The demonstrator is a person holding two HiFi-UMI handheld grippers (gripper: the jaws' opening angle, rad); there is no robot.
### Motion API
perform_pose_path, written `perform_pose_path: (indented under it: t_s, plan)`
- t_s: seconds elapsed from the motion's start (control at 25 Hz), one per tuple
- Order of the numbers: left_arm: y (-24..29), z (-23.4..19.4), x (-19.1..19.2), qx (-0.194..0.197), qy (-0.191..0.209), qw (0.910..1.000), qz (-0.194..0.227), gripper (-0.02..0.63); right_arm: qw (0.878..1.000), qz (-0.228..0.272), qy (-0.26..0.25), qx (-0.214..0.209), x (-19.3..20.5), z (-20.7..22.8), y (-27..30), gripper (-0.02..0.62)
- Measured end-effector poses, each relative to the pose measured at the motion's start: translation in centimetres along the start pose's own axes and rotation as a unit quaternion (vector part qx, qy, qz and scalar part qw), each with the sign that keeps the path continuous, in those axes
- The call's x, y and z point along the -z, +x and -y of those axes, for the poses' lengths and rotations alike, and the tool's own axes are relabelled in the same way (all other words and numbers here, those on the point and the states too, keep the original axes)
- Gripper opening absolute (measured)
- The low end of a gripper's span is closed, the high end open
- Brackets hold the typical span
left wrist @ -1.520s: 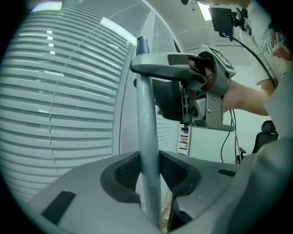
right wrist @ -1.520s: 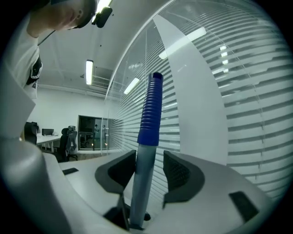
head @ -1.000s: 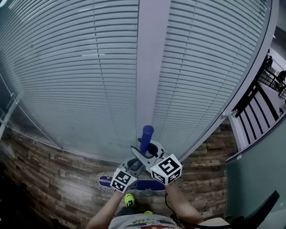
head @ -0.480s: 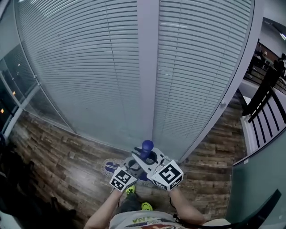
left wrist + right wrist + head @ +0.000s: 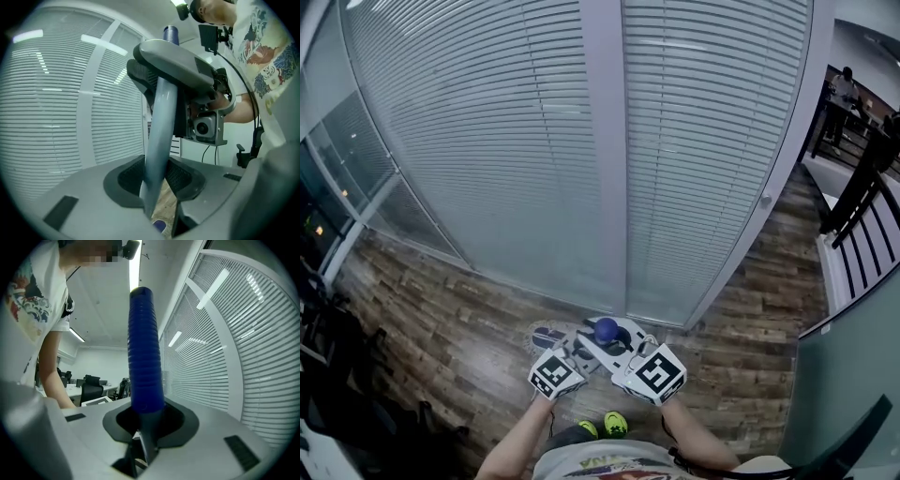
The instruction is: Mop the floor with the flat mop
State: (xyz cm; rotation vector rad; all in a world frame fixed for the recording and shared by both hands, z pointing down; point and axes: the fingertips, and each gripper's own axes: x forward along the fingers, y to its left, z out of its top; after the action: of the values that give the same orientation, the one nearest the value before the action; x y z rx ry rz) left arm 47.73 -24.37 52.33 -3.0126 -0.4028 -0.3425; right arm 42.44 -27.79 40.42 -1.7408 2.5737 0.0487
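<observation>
Left forearm and right forearm reach forward, low and close together. Left gripper: fingers grip the mop pole, just eased open slightly. Right gripper, higher up: fingers just closed tight on the blue grip.

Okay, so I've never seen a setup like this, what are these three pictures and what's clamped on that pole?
No robot: a person holds a two-jaw gripper in each hand. One picture comes from a camera on their head, looking down at the wooden floor beside a glass wall with blinds; the other two come from cameras riding on the grippers. The left gripper is clamped on the mop pole, its jaws having just eased open a little. The right gripper has just closed on the blue ribbed grip at the pole's top. The flat mop head lies on the floor by the wall.
</observation>
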Motion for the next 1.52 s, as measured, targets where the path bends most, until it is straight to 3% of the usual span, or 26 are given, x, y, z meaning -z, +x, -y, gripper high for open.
perform_pose_path:
  t_s: [0.16, 0.24, 0.36, 0.6, 0.8, 1.08, 1.28, 1.52]
  plan:
    - [-1.1, 3.1, 1.2, 0.002, -0.024, 0.9997, 0.0, 0.118, 1.0, 0.014, -0.018, -0.01, 0.5, -3.3, -1.7, 0.078]
    - [-2.4, 4.7, 1.7, 0.005, -0.03, 0.9995, -0.006, 0.118, 1.0, 0.005, -0.007, -0.012, 0.8, -5.6, -2.1, 0.08]
    - [-4.9, 7.1, 2.5, 0.009, -0.03, 0.9994, -0.016, 0.12, 0.999, -0.01, -0.034, -0.035, 1.4, -9.6, -2.5, 0.084]
    - [-9.8, 15.1, 5.8, 0.018, -0.01, 0.9979, -0.061, 0.12, 0.996, -0.046, -0.045, -0.056, 3.8, -20.2, -5.3, 0.092]
    - [-14.1, 21.9, 8.4, 0.005, -0.011, 0.9964, -0.084, 0.13, 0.986, -0.076, -0.105, -0.106, 6.3, -29.4, -8.3, 0.098]
    - [-17.4, 30.3, 11.7, -0.005, -0.026, 0.9951, -0.095, 0.146, 0.987, -0.083, -0.083, -0.112, 9.4, -38.2, -12.7, 0.124]
    - [-18.0, 36.8, 11.8, 0.005, -0.025, 0.9944, -0.102, 0.15, 0.992, -0.067, -0.052, -0.092, 8.7, -42.4, -17.3, 0.124]
    - [-19.7, 44.1, 11.6, 0.012, -0.026, 0.9939, -0.106, 0.153, 0.988, -0.078, -0.077, -0.112, 8.6, -48.0, -22.3, 0.126]
